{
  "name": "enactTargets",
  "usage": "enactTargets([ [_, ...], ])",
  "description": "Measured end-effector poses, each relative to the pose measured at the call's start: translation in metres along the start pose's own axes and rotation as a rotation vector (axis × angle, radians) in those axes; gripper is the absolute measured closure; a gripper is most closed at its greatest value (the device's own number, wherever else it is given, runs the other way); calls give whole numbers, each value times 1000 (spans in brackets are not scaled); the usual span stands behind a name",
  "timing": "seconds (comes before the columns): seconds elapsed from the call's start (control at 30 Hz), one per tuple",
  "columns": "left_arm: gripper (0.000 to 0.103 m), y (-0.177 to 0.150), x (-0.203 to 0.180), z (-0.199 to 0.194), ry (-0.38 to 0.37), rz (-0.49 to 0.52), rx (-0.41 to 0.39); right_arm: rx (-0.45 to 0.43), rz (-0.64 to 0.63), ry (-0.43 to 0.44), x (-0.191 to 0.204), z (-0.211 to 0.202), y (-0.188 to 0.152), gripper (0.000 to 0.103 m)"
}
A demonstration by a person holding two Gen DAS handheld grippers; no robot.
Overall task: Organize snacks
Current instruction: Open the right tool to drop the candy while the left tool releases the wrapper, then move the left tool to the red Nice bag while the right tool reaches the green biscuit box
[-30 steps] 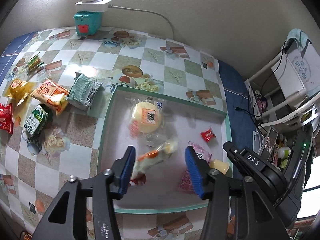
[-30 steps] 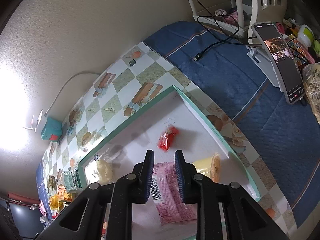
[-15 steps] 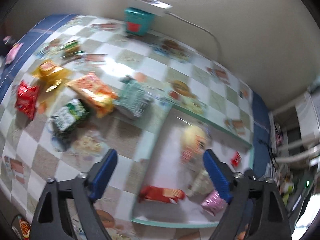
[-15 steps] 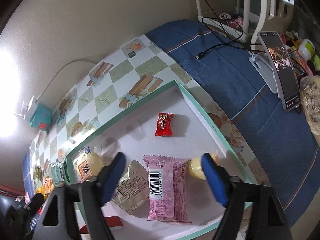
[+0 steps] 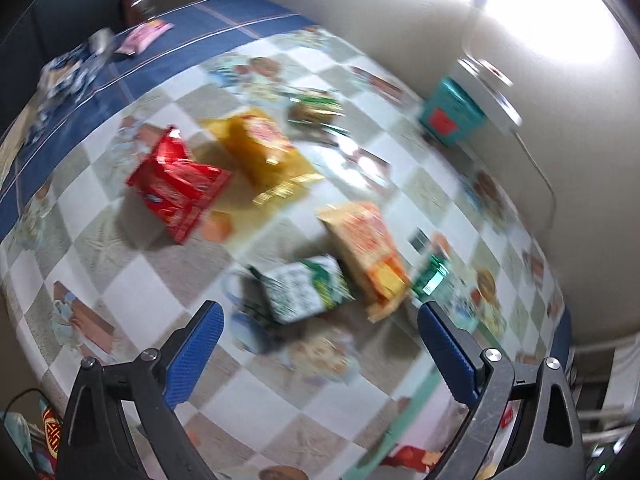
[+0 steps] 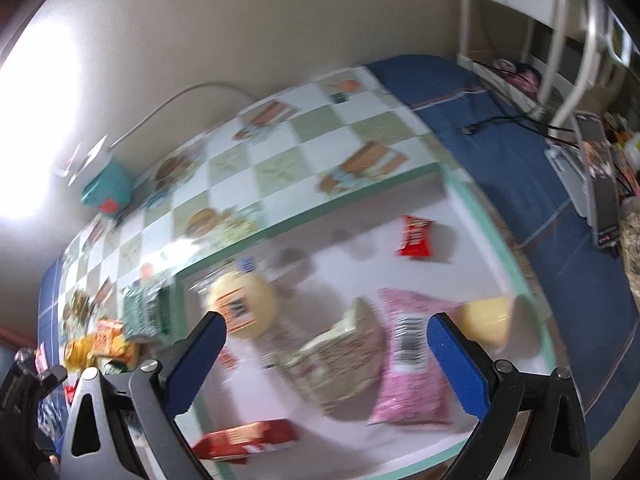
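Left gripper (image 5: 318, 334): points steeply down, jaws opening wide, nothing between blue pads (image 5: 192, 346). Right gripper (image 6: 326, 350): points steeply down too, jaws opening wide, pads press on nothing. Both views blurry.

Glossy crinkled foil or plastic wraps the red snack bag (image 5: 178, 188) and pink packet (image 6: 410, 356), the checked tablecloth (image 5: 132, 276) looks smooth and slightly shiny, the blue cloth (image 6: 516, 184) matt, and the tray (image 6: 516, 276) smooth plastic
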State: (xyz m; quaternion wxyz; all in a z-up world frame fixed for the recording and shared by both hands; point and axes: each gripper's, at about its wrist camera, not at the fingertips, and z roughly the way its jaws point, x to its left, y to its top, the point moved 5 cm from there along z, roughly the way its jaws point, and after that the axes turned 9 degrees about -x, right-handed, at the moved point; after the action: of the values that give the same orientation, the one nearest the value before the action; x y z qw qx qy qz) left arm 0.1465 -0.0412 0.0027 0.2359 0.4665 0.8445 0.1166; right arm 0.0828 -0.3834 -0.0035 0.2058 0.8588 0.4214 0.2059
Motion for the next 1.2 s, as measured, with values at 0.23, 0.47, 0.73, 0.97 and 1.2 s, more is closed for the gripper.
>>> enactTargets([
  [0.23,5,30,47,5,17,-109,0,-1,-98,55,63,-7,-17,1],
  [0.47,5,55,85,5,3,-179,-8,14,-178,104,122,-8,-40,1],
  [0.73,5,84,134,6,-2,-256,-16,38,-236,147,172,1,-65,1],
  [0.97,5,101,163,12,7,-276,-21,75,-262,175,207,13,-91,1],
  [1.2,5,103,171,28,9,-250,10,111,-274,194,230,28,-112,1],
])
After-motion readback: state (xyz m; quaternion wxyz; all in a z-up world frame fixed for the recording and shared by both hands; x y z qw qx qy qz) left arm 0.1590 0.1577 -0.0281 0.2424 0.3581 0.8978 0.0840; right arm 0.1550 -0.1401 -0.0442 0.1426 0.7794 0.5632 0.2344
